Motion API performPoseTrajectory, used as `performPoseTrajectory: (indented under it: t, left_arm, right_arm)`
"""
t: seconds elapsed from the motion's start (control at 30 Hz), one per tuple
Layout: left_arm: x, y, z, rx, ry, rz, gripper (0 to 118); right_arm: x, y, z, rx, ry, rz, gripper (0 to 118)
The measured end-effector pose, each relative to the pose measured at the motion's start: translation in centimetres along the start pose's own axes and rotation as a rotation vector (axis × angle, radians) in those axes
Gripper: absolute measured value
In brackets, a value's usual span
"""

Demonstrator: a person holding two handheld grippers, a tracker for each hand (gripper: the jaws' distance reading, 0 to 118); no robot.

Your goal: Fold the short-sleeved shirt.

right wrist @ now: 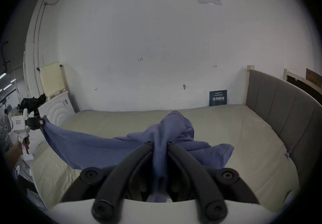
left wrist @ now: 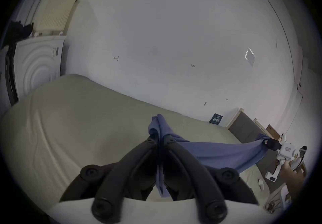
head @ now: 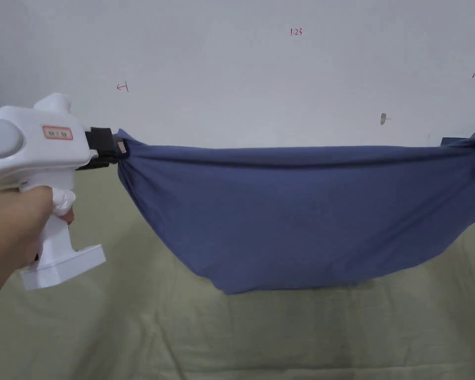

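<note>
Above the bed: blue shirt [head: 291, 217] hanging in mid-air, stretched wide between the two grippers, its lowest fold close over the bed [head: 231, 336]; can't tell if it touches.

Shirt look: plain dusty blue, soft knit, no print that I can see. Top edge is pulled into a nearly straight taut line, and the rest sags below it in a big curved belly with long soft creases. It's bunched at both ends, so sleeves and collar are hard to pick out from the head view.

Left gripper [head: 118, 148]: clamped down on the shirt's left end, black jaws pinched together with cloth squeezed between them. White pistol-style body, a hand [head: 19, 222] wrapped around the handle. In its own view, a thin strip of blue runs down between the jaws and a little tuft pokes out past the tips.

Right gripper [right wrist: 160, 143]: also pinching the shirt, with a fat wad of fabric jammed between the jaws. More cloth, possibly a sleeve, spills over beyond the tips toward the wall.

Bed: pale yellowish sheet, a bit wrinkled, right under the shirt. Grey padded headboard [right wrist: 278, 105] at its right end.

Wall [head: 281, 74]: white, straight behind the bed, a few small red pen marks.
</note>
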State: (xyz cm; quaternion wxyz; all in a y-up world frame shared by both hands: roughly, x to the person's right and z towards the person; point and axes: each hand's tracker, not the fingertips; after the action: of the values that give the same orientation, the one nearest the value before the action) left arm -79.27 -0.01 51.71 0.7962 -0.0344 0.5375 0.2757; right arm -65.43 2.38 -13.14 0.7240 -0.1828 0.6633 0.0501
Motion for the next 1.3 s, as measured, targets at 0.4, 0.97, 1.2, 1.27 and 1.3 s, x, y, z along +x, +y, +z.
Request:
performPoseTrajectory:
  t: [0.4, 0.97, 1.2, 1.27, 1.3]
  left_arm:
    - [-1.3, -10.7, 9.0, -0.12, -0.013, -0.011, 6]
    - [-5.1, -29.5, 18.7, -0.365, 0.045, 0.217, 6]
    - [-3.6, -30.6, 21.0, -0.296, 0.107, 0.244, 110]
    - [-2.6, -29.5, 22.5, -0.182, 0.119, 0.183, 110]
    - [-1.2, -28.8, 23.4, -0.101, 0.15, 0.112, 110]
  right_arm:
    - [0.1, -10.7, 9.4, -0.085, 0.038, 0.039, 4]
    - [1.7, -29.3, 17.6, -0.363, -0.016, -0.095, 4]
    - [1.0, -28.8, 19.9, -0.327, -0.013, -0.125, 112]
    - [0.3, -27.2, 22.1, -0.156, -0.024, -0.069, 118]
    - [-0.2, -26.6, 23.0, -0.127, -0.035, -0.01, 117]
